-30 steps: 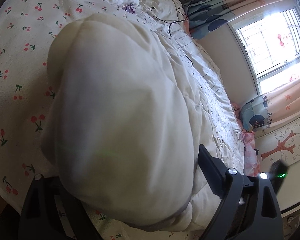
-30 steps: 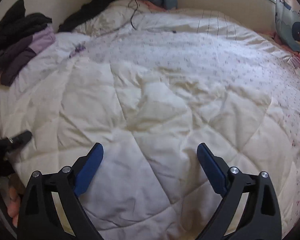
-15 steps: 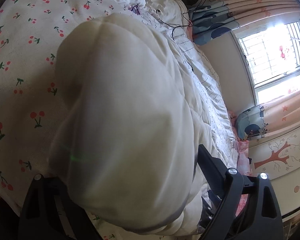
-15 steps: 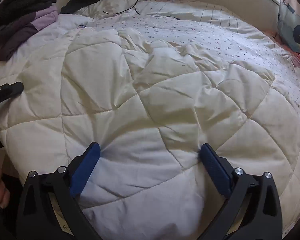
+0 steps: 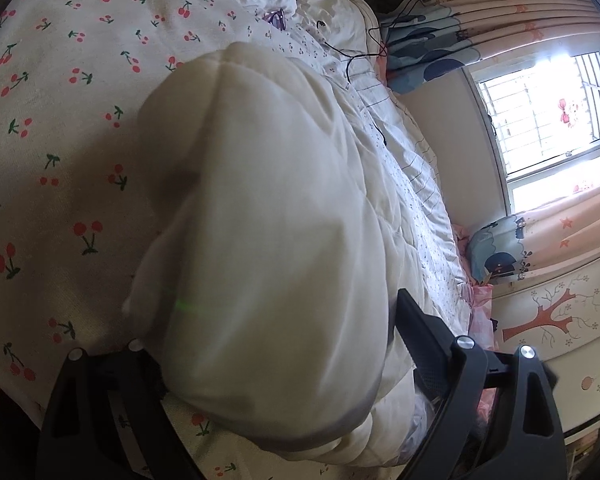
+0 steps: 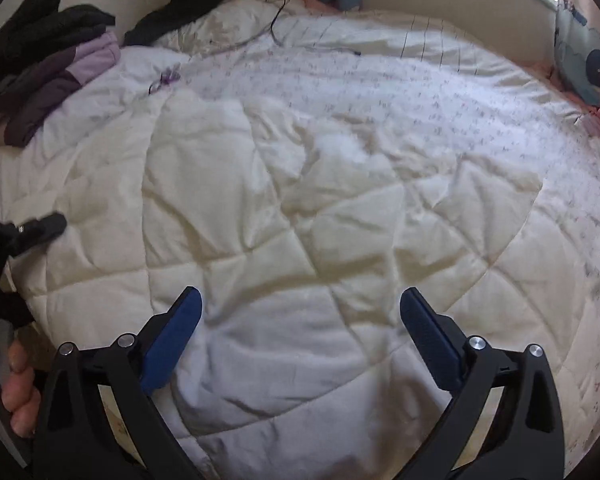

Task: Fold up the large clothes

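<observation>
A large cream quilted comforter (image 6: 300,216) lies spread over the bed. In the left wrist view a thick fold of it (image 5: 268,248) bulges between the fingers of my left gripper (image 5: 276,344), whose jaws stand wide apart around it; the left finger is hidden under the fabric. My right gripper (image 6: 300,312) is open and empty just above the comforter's near part, its blue pads (image 6: 428,332) apart. The left gripper's tip (image 6: 44,226) shows at the left edge of the right wrist view, with the person's hand below it.
A cherry-print sheet (image 5: 60,140) covers the mattress left of the fold. Dark and purple clothes (image 6: 48,68) are piled at the bed's far left. A black cable (image 6: 276,12) trails near the head. Curtains and a window (image 5: 540,112) stand right of the bed.
My right gripper dipped down onto the comforter, then pulled back up. The left wrist view has shifted, so the fold sits more to the right and more sheet shows.
</observation>
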